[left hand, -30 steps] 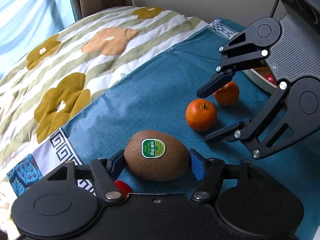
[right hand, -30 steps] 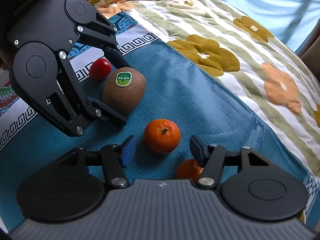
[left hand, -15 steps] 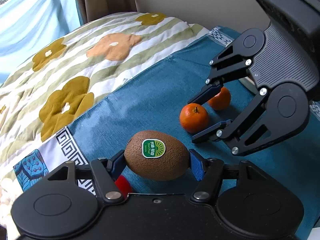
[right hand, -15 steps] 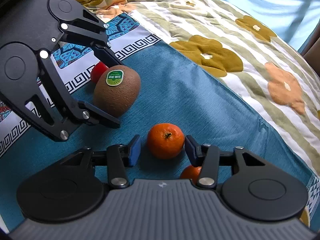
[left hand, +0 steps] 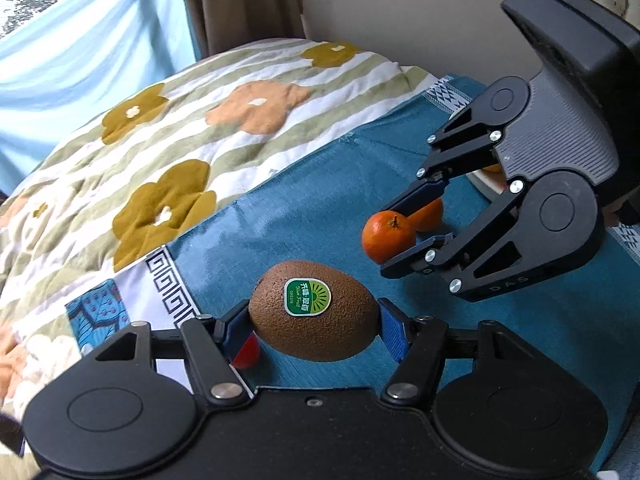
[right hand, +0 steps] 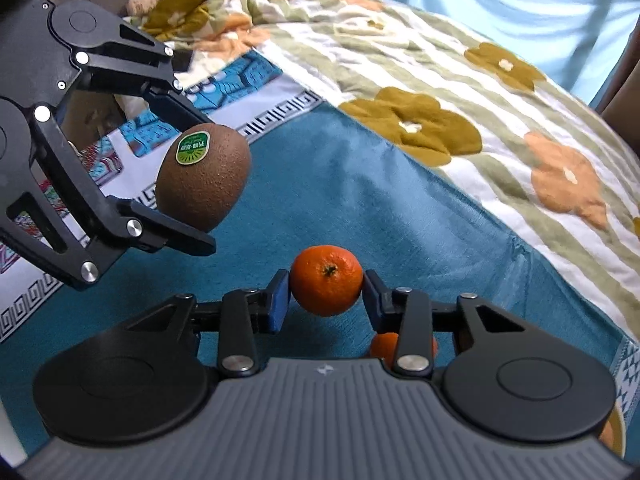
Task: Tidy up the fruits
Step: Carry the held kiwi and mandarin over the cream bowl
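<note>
Right wrist view: a small orange mandarin sat between your right gripper's two blue pads, low over the teal cloth.
Right fingers: the jaws were closing on the mandarin, and both pads looked pressed against its sides, stem facing the camera.
Grip advice: you did well to bite across the widest part; a gentle squeeze would have been enough, as the skin looked soft and the round shape could roll out.
Second mandarin: another one lay just behind the right gripper, mostly hidden by its finger, so a straight lift would have kept you clear of it.
Left wrist view: your left gripper was clenched on a brown kiwi, held end to end with its green sticker facing up.
Kiwi position: it looked raised clear of the cloth, to the left of the mandarin and apart from it.
Red fruit: a small red one peeked out under the left finger, resting on the cloth.
Dish: a pale rim with something orange in it showed behind the right gripper; I judged it the likely place for the fruit.
Surroundings: a flowered quilt covered the bed beyond the cloth.
</note>
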Available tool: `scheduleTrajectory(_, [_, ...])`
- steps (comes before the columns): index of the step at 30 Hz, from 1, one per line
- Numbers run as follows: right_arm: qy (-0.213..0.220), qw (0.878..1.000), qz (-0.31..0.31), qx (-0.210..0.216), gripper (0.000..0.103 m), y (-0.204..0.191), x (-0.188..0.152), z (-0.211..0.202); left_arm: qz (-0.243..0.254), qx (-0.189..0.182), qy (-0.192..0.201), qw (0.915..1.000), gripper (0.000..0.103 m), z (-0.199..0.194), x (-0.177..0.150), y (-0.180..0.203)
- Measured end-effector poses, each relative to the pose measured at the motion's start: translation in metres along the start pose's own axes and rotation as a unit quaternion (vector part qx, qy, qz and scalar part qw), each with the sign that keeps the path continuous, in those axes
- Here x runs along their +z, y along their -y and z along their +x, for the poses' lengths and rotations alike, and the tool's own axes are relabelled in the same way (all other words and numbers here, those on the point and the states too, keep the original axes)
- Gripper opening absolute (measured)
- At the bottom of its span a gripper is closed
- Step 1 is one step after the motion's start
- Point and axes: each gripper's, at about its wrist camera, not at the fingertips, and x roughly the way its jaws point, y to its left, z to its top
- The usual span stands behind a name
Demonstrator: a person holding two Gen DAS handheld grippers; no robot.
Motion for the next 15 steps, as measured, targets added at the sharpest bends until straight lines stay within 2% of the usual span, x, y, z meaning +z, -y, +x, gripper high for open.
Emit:
scheduleTrajectory(8, [0.036, 0.999, 0.009, 0.001, 0.054, -0.003, -0.018, -0.053, -0.030, 0.035, 0.023, 0.9987, 0.070, -0.041, 0.010, 0.039])
scheduleTrajectory(15, [0.074, 0.997, 0.029, -0.008, 0.054, 0.001, -0.047, -0.112, -0.061, 0.051, 0.045, 0.9958, 0.070, -0.072, 0.018, 0.086])
